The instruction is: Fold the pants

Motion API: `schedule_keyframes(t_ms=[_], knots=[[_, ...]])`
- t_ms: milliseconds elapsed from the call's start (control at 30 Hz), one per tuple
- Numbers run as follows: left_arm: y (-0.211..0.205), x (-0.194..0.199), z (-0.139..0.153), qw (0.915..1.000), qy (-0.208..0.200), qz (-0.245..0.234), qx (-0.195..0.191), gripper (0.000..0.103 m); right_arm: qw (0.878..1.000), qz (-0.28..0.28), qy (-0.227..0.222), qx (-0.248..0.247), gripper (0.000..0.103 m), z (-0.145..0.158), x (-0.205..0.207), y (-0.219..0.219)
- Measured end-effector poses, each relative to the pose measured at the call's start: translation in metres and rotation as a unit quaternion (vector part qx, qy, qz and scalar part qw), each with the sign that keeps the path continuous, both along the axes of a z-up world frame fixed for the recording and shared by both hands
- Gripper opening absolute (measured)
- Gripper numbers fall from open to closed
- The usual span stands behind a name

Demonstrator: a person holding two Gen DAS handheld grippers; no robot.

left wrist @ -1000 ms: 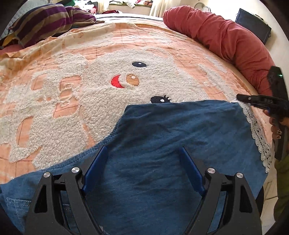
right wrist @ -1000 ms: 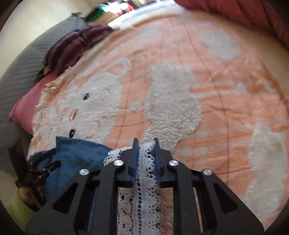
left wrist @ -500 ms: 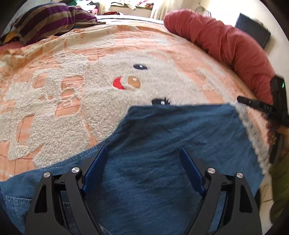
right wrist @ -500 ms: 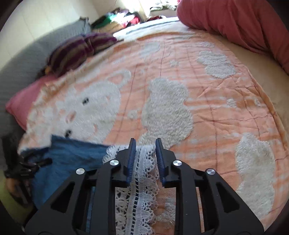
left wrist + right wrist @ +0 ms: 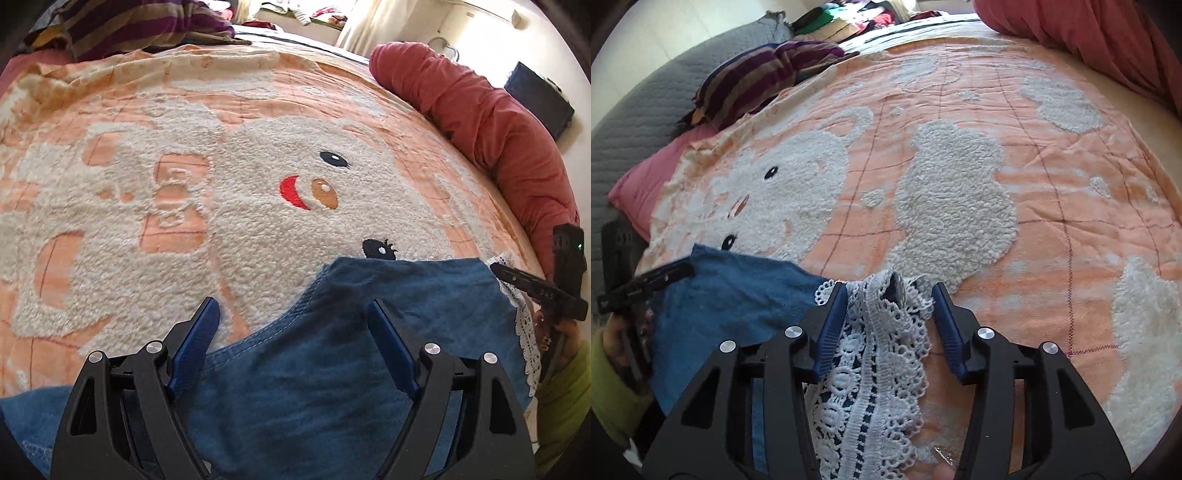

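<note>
The blue denim pants (image 5: pixel 332 369) lie folded on the orange bear blanket (image 5: pixel 184 166), with a white lace hem (image 5: pixel 528 339) along their right edge. My left gripper (image 5: pixel 291 339) is open above the denim, holding nothing. My right gripper (image 5: pixel 890 314) is open, with the lace hem (image 5: pixel 871 350) lying loose between its fingers. The denim (image 5: pixel 731 295) shows to its left. The right gripper also shows at the right edge of the left wrist view (image 5: pixel 532 288). The left gripper shows at the left edge of the right wrist view (image 5: pixel 646 284).
A red rolled quilt (image 5: pixel 480 122) lines the bed's far right side. A striped purple cushion (image 5: pixel 761 77) and a pink pillow (image 5: pixel 646 181) lie at the far left, by a grey quilted headboard (image 5: pixel 646 99). Clothes are piled beyond the bed.
My right gripper has opened and let go of the lace hem, which now lies on the blanket. The left gripper stayed open and shifted slightly left over the pants.
</note>
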State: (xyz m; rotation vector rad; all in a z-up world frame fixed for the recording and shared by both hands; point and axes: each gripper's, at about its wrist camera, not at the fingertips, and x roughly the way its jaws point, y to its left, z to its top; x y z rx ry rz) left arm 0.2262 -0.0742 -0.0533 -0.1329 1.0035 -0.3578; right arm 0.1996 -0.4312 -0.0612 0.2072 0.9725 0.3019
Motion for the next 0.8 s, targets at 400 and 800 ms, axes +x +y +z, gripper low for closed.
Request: schedule_keyframes(t_ms=[400, 800], knots=[[-0.030, -0.006, 0.009, 0.9964, -0.049, -0.044, 0.053, 0.014, 0.993, 0.018, -0.101, -0.066, 0.012, 0.040, -0.018, 0.018], [-0.018, -0.002, 0.001, 0.9982, -0.038, -0.020, 0.042, 0.039, 0.990, -0.030, -0.049, -0.125, 0.038, 0.011, 0.000, 0.013]])
